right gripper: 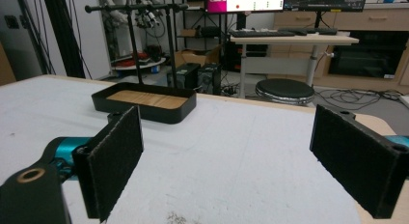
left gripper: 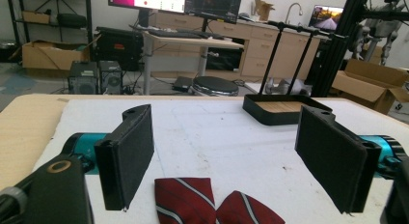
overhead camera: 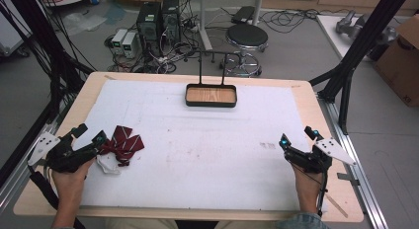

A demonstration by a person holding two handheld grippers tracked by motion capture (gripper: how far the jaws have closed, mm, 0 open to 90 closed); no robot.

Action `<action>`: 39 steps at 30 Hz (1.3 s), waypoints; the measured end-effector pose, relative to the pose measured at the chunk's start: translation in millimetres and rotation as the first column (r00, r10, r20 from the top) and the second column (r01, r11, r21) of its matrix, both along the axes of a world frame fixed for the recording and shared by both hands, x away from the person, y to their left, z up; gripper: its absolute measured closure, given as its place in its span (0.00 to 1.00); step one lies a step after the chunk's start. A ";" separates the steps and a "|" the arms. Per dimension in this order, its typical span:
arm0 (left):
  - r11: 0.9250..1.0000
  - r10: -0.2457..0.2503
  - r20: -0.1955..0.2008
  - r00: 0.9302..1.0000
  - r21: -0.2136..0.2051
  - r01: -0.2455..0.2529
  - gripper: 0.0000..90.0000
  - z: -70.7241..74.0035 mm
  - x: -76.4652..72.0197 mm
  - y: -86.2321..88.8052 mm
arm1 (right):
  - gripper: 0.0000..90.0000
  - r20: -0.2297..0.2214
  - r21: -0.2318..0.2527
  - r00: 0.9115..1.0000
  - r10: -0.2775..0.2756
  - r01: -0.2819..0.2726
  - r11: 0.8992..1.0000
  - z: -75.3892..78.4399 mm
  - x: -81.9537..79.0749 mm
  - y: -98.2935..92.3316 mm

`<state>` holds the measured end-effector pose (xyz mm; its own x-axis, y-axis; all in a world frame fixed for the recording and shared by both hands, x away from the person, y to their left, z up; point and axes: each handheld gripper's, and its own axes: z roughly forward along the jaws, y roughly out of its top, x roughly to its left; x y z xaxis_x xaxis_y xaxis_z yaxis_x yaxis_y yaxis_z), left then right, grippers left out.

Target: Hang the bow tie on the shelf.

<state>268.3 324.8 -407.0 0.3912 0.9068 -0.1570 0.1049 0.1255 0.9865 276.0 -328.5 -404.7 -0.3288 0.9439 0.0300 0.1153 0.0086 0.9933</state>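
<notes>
Bowtie [overhead camera: 122, 141], dark red with pale stripes, lies at nine o'clock on the tabletop [overhead camera: 207, 140], just before my left gripper [overhead camera: 88, 133], jaws spread wide, empty. Nothing looks begun. At twelve stands the tray [overhead camera: 211, 95] with its rack. My right gripper [overhead camera: 298, 136], at three, gapes empty too. The high view alone reveals the white strap [overhead camera: 106, 165].
</notes>
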 end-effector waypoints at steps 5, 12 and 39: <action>1.000 -0.016 -0.005 1.000 0.026 0.016 0.24 0.1 -0.6 -1.9 | 0.12 0.004 0.008 1.000 -0.006 0.006 1.000 0.1 -0.2 -2.5; 0.997 -0.072 0.016 0.997 0.013 0.071 0.25 2.4 -0.2 0.5 | 0.12 0.013 0.004 1.000 0.000 0.000 1.000 2.0 -3.0 -1.8; 0.981 -0.082 -0.175 0.981 0.159 0.110 0.33 -18.0 12.7 11.1 | 0.12 0.014 0.032 1.000 -0.001 0.001 0.999 2.7 -2.1 -5.1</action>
